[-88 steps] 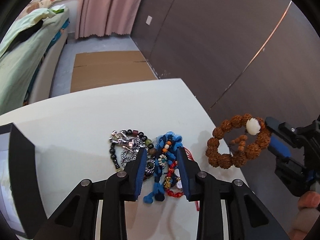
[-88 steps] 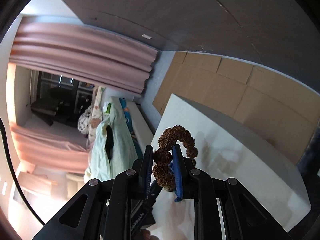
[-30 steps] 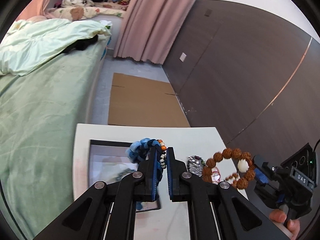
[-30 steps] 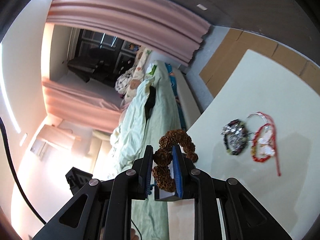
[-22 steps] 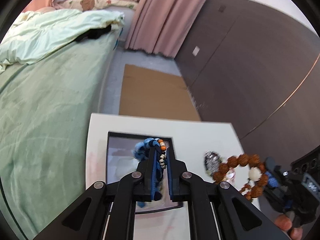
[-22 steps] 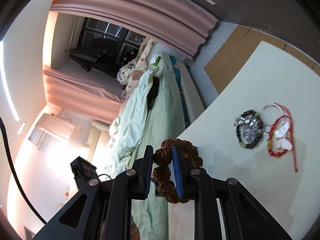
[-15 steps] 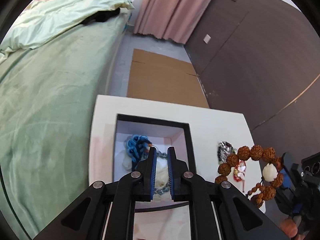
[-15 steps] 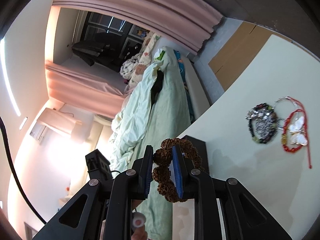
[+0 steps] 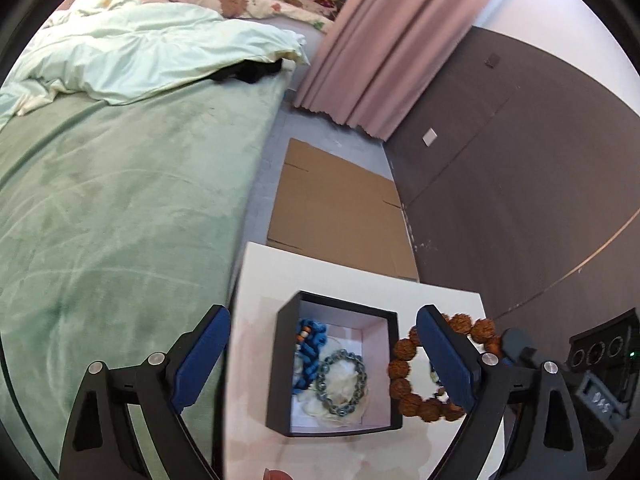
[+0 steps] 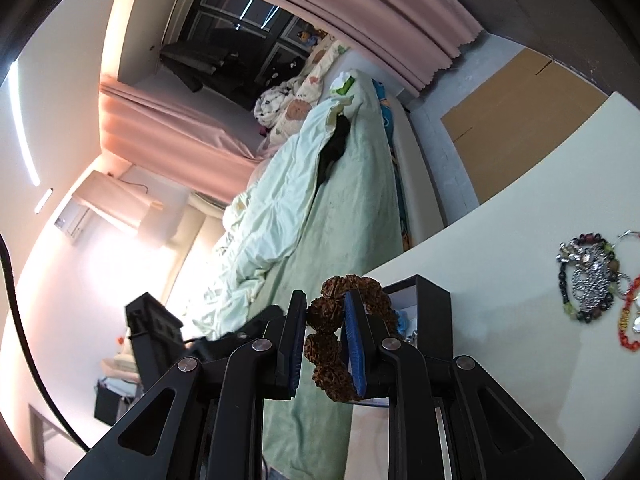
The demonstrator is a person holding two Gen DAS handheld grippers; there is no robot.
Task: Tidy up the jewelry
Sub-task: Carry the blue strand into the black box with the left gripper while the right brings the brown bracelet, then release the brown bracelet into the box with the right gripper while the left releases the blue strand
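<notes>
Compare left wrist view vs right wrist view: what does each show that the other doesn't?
Left wrist only: the inside of the black box, holding a blue braided bracelet and a grey chain bracelet; the left hand-held gripper above it, jaws opening, nothing between them.

Right wrist only: the loose jewelry still on the table, a dark bead and silver piece and a red bead piece.

Both: the brown bead bracelet clamped in the right hand-held gripper, the box, the white table, the green bed.
</notes>
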